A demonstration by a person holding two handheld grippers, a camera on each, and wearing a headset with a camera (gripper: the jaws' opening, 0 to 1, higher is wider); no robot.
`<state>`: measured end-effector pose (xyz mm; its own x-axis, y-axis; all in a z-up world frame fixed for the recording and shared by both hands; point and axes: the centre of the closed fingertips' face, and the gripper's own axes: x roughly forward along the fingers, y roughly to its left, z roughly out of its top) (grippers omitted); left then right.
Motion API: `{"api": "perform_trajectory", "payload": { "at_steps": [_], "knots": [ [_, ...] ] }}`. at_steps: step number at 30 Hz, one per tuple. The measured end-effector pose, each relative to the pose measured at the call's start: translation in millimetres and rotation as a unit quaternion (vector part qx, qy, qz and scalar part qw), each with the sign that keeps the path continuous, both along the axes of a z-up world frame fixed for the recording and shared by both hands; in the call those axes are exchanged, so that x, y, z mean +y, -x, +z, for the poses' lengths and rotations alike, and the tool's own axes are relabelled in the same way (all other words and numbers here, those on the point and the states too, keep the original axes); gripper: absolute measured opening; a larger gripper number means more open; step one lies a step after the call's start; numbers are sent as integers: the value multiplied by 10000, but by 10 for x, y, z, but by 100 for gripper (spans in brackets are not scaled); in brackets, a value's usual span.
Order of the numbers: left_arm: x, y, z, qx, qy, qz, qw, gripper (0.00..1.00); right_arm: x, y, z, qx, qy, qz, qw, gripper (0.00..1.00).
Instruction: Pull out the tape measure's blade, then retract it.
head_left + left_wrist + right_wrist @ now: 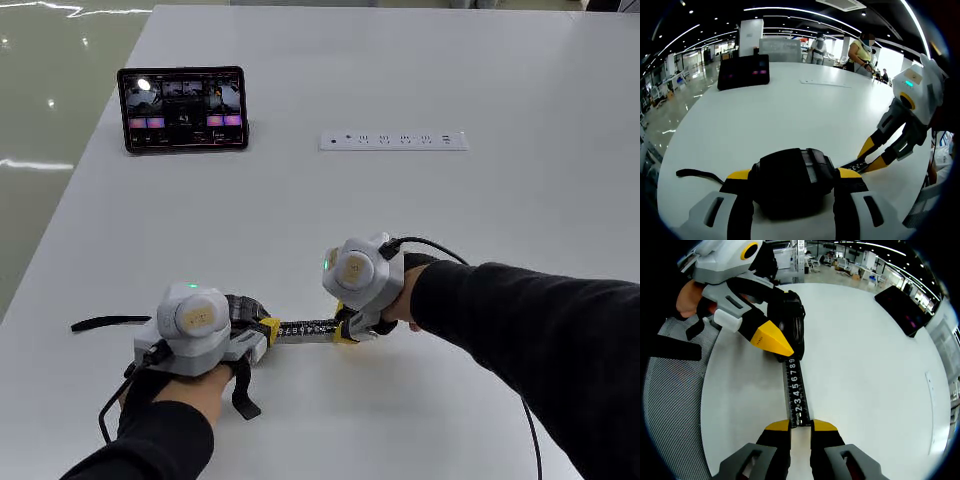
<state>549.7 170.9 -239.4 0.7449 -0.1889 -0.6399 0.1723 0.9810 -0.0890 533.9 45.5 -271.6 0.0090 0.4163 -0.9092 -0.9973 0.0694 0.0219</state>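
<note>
The black tape measure case sits clamped between the yellow-tipped fingers of my left gripper, low on the white table. In the head view that case lies at the left gripper. A short length of black blade with white numbers runs out of the case to my right gripper, which is shut on the blade's end. The blade spans the small gap between both grippers, the right one just to the right. The case's black wrist strap trails left.
A dark tablet stands at the back left of the white table, and a white power strip lies at the back centre. The table's left edge drops to a glossy floor. People stand far off in the left gripper view.
</note>
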Motion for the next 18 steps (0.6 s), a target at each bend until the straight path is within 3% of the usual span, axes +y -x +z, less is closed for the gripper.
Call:
{"api": "perform_trajectory", "payload": {
  "at_steps": [18],
  "knots": [
    [7,2,-5,42,-1,-31,10000,60,82,7,-2,19,-13,-20,10000,10]
  ]
}}
